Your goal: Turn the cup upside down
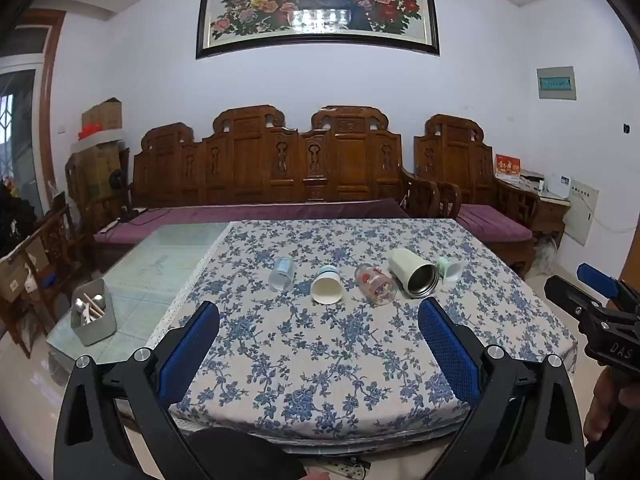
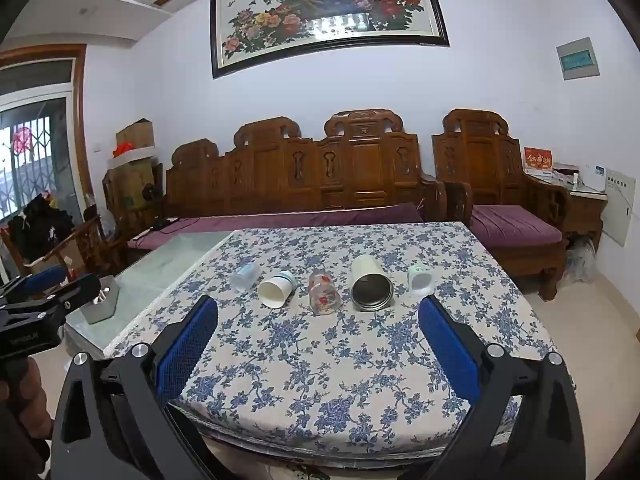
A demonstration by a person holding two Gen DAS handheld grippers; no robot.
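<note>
Several cups lie on their sides in a row on the blue-flowered tablecloth: a clear plastic cup, a white paper cup, a glass with red print, a cream steel-lined tumbler and a small pale green cup. The right wrist view shows the same row: clear cup, paper cup, glass, tumbler, green cup. My left gripper is open and empty before the table's near edge. My right gripper is open and empty too.
A grey bin with utensils stands on the bare glass tabletop to the left of the cloth. A carved wooden sofa with purple cushions runs behind the table, an armchair at its right.
</note>
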